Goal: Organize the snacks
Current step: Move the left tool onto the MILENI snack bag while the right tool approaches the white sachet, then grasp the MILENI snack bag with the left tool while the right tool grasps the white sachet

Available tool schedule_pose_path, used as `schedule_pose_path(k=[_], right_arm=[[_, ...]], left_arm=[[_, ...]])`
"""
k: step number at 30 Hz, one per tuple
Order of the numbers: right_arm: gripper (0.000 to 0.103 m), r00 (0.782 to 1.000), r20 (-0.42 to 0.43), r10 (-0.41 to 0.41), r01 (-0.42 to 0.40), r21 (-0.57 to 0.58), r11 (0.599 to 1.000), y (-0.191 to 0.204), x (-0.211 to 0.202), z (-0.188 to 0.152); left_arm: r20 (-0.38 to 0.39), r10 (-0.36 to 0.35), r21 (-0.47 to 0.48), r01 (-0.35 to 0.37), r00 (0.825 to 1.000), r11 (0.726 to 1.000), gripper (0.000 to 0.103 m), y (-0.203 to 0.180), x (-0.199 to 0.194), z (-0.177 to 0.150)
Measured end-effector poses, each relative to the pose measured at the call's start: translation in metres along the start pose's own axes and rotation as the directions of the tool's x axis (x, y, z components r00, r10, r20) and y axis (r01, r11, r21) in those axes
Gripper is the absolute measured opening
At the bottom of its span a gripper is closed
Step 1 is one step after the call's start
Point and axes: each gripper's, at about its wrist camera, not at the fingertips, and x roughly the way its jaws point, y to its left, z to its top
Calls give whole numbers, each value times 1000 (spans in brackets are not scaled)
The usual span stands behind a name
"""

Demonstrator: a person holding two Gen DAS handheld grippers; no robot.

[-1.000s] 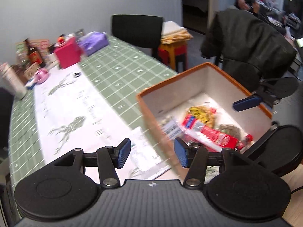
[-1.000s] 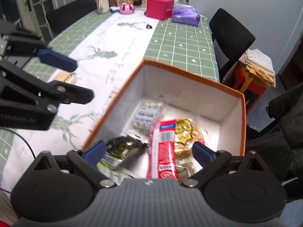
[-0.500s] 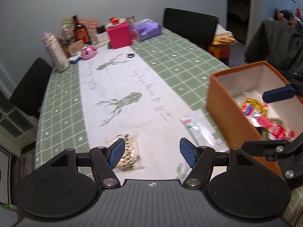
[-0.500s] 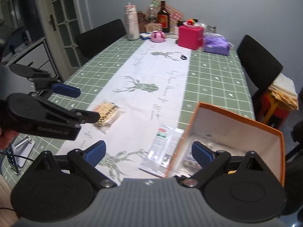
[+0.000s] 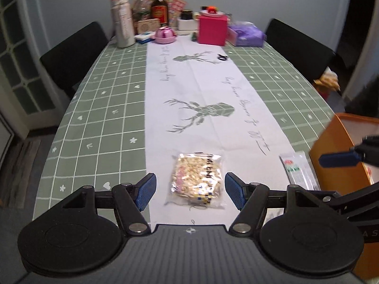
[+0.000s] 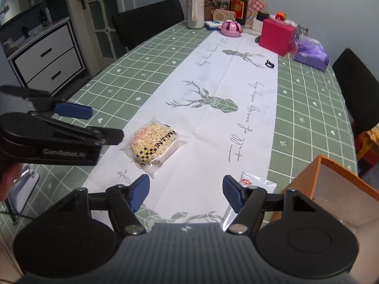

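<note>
— So, how many snacks are out?
— Two: one clear packet of pale puffed pieces [image 5: 197, 179] on the white deer-print runner [image 5: 203, 87], lying between the spread fingers of the left gripper [image 5: 189, 190], untouched; one flat clear sachet with a red label [image 5: 299, 171] just beside the orange cardboard box [image 5: 336, 156].
— And the grippers?
— Two, both released and empty; the right gripper [image 6: 187, 191] hangs above the tabletop [image 6: 146, 66] edge.
— The room?
— Green checked cloth, two black chairs [image 5: 73, 52], grey wall.
</note>
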Motion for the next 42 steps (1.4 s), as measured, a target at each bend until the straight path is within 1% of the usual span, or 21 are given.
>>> schedule_pose_path(k=[4,6,10,12,14,17,21,22,24,26,27,28,30,34,36,37,38,39,40,41,42], right_arm=[[72,1000,-25,11,-9,71,997,-9,22,13],[74,999,-36,11,-8,86,996,-12,31,18],[74,998,-67,-22,28,96,995,-18,47,25],[74,993,-108,-55,64,86,994,-21,57,26],[73,986,-149,-78,87,56,995,-24,64,23],[73,980,-167,-112,108,-32,994,-24,68,18],[73,969,-205,-141,116,-129,985,-23,71,12],[74,966,-216,-145,116,-140,983,-23,72,11],[75,961,-235,-148,114,-151,982,-24,73,8],[86,954,-255,-157,122,-149,981,-26,75,7],[88,951,-265,-163,128,-145,981,-26,75,5],[88,949,-271,-163,128,-142,982,-27,76,4],[88,945,-284,-162,122,-152,981,-26,77,1],[87,924,-311,-224,160,-217,963,-18,86,-5],[80,912,-338,-232,163,-222,961,-17,91,-8],[71,907,-352,-231,161,-216,963,-19,94,-11],[65,902,-366,-228,159,-209,965,-20,97,-13],[61,895,-385,-226,157,-203,967,-21,100,-16],[58,898,-382,-218,155,-190,969,-22,98,-15],[50,899,-381,-215,155,-181,971,-23,96,-14],[49,897,-384,-218,160,-178,971,-23,95,-15]], left_arm=[[-12,-17,-60,16,1000,998,79,9,14,3],[-19,-23,-79,21,1000,997,82,11,24,4],[-45,-42,-73,38,998,997,84,4,43,4],[-60,-43,-70,39,997,997,84,0,53,3],[-75,-50,-77,45,996,996,85,-2,64,0],[-94,-63,-53,58,994,997,85,-9,78,-3],[-95,-35,-15,34,995,999,85,-16,90,-5],[-94,-41,-12,40,995,999,86,-17,92,-5],[-104,-44,-4,44,994,999,89,-19,98,-4],[-90,-5,26,8,996,1000,89,-23,101,-4],[-90,17,42,-13,996,999,90,-24,103,-4],[-93,34,54,-29,995,998,90,-24,105,-4],[-94,52,69,-46,994,997,95,-24,107,-4],[-106,56,79,-47,993,996,97,-23,111,-6],[-121,72,116,-58,990,992,96,-26,111,-7],[-127,84,137,-67,988,988,96,-28,111,-9],[-128,94,154,-74,987,985,95,-30,111,-11],[-129,98,160,-77,987,984,95,-31,110,-13],[-130,96,160,-74,987,984,93,-32,108,-15],[-133,94,159,-72,987,985,92,-32,106,-17],[-140,91,159,-68,986,985,92,-33,105,-18]])
